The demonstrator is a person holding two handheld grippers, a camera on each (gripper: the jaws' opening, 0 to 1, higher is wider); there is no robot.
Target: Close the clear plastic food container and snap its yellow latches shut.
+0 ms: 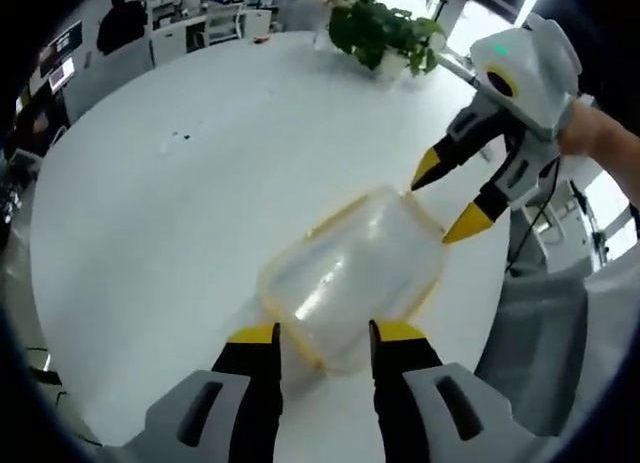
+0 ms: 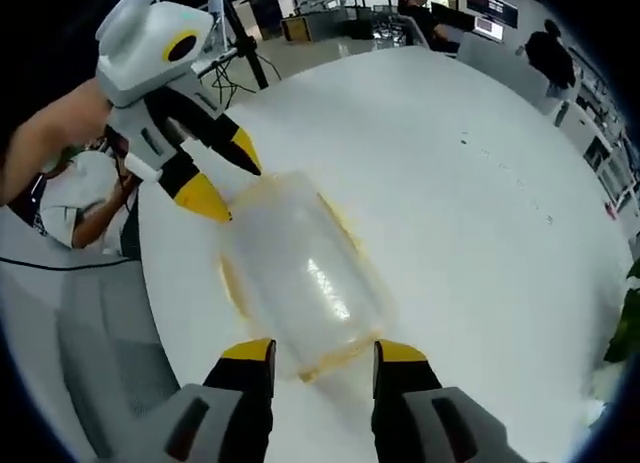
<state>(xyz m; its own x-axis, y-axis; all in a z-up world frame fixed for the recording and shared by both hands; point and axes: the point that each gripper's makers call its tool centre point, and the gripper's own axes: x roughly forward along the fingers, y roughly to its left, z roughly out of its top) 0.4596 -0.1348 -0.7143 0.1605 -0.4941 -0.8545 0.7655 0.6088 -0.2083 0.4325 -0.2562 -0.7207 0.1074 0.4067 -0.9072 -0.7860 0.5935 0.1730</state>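
Inspecting left gripper view: left gripper (image 1: 323, 333) rises from the bottom edge, its yellow-tipped fingers (image 1: 253, 335) spread apart, one on each side of the near end of the container; whether they touch its rim cannot be told.
Container, left gripper view: clear plastic food container (image 1: 352, 275) lies flat on the white round table (image 1: 180, 213), near the table's edge, lid in place on top, yellow trim visible along its rim.
Right gripper, left gripper view: right gripper (image 1: 447, 201) enters from the upper right, held by a person's hand (image 1: 590, 133); its two yellow fingertips are parted and sit at the far end of the container, one close to the rim corner, the other just off the side.
Surroundings, left gripper view: potted green plant (image 1: 380, 28) stands at the far side of the table; a grey chair (image 1: 545, 323) sits just beyond the table edge on the right.
Right gripper view, own fingers: released, spread apart, straddling the near end of the container, with the yellow rim showing between the fingers (image 2: 400, 353).
Container, right gripper view: same container (image 2: 300, 278), lengthwise away from the camera, resting on the table (image 2: 470, 213).
Left gripper, right gripper view: left gripper (image 2: 222, 178) comes in from the upper left, fingers open, the lower tip at the container's far corner.
Latches: state not discernible in either view.
Background: office desks and monitors (image 2: 490, 23), with seated people beyond.
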